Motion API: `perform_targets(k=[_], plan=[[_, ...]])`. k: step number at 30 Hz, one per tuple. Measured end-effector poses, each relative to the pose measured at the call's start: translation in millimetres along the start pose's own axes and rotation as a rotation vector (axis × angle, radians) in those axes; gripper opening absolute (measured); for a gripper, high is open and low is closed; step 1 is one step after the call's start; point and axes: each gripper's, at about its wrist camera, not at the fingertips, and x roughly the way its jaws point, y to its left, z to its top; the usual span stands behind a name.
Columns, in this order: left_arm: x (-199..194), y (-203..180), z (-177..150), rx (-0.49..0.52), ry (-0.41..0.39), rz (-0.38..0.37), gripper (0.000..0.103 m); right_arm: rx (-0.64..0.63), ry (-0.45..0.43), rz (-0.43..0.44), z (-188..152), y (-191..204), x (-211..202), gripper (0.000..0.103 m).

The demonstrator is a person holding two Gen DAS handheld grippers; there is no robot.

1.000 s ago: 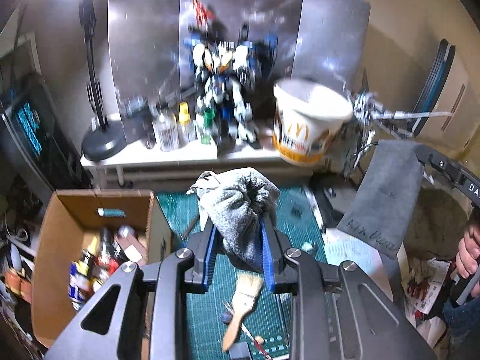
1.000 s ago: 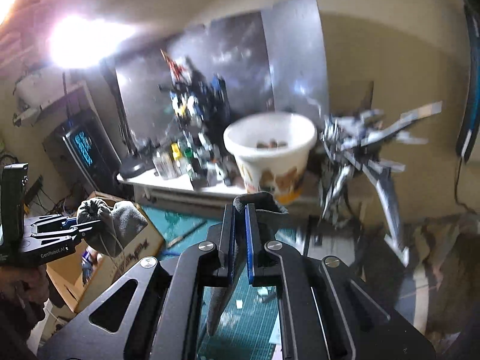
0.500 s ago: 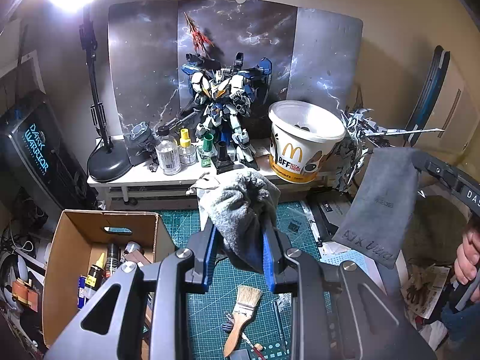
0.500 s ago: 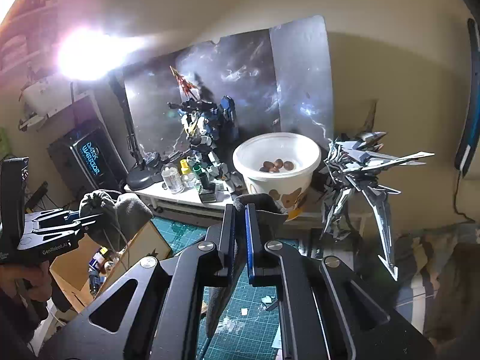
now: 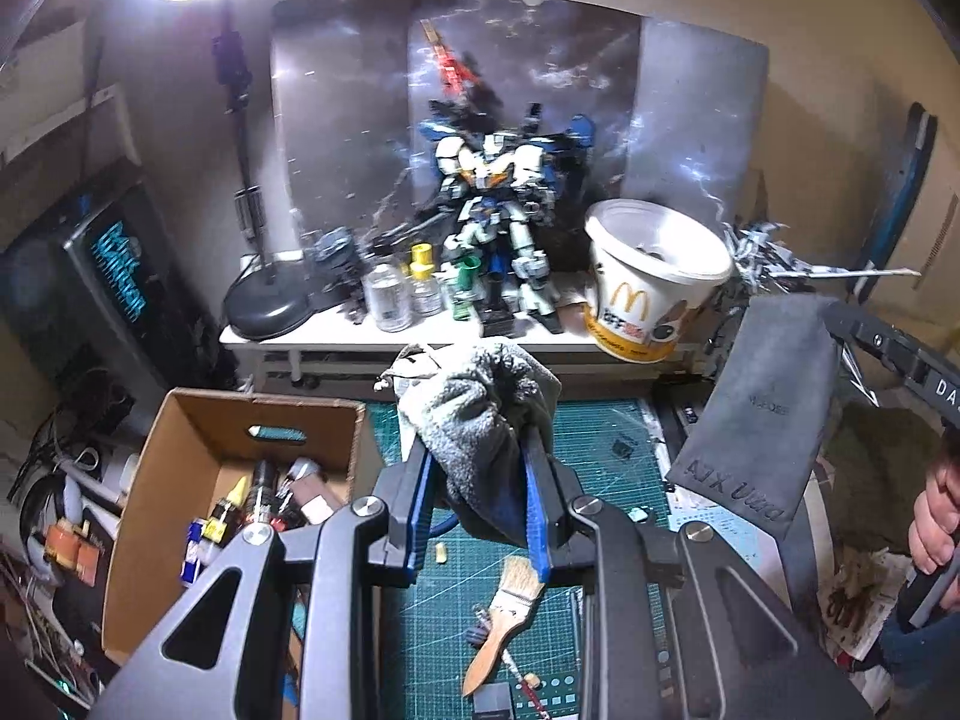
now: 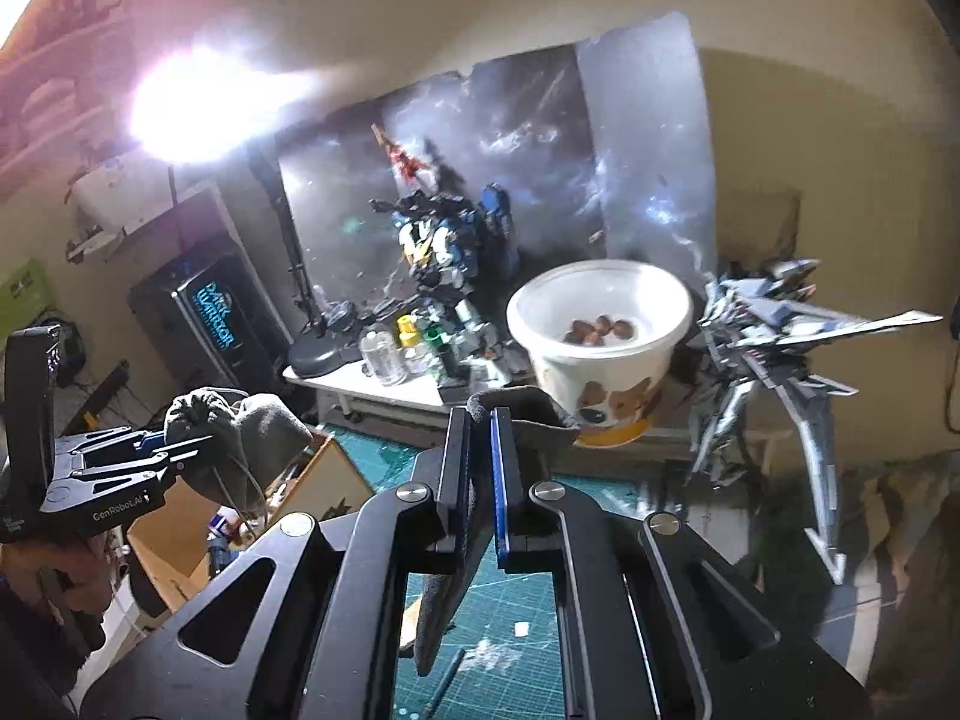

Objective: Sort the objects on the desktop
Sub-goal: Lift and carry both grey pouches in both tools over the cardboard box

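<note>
We hold two soft items aloft. The fuzzy grey pouch is bunched between the jaws of the left gripper, which are clamped on it above the green cutting mat, just right of the cardboard box. The flat dark sleeve hangs from the right gripper, its jaws pinched nearly together on the sleeve's top edge, over the mat's right side.

We judge the sorting partly done: the box already holds small bottles and tubes, though we cannot tell which were put there in this task. Neither held item is put away yet. A paintbrush and small bits lie loose on the mat, so more remains. At the back of the desk stand the paper bucket, a row of bottles and the robot model.
</note>
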Motion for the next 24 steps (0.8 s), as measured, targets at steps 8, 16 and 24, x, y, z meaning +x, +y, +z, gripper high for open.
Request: perform_targets(k=[8, 16, 24], plan=[[-6.2, 44.6, -5.1, -0.036, -0.001, 0.008, 0.026, -0.020, 0.035, 0.033, -1.0, 31.2, 19.1, 0.006], [1.4, 102.5, -2.9, -0.013, 0.003, -0.094, 0.026, -0.012, 0.029, -0.076, -4.4, 83.8, 27.7, 0.006], [7.5, 151.8, -3.4, 0.031, 0.022, -0.179, 0.026, 0.063, 0.029, -0.208, -15.1, 126.1, 28.3, 0.006]])
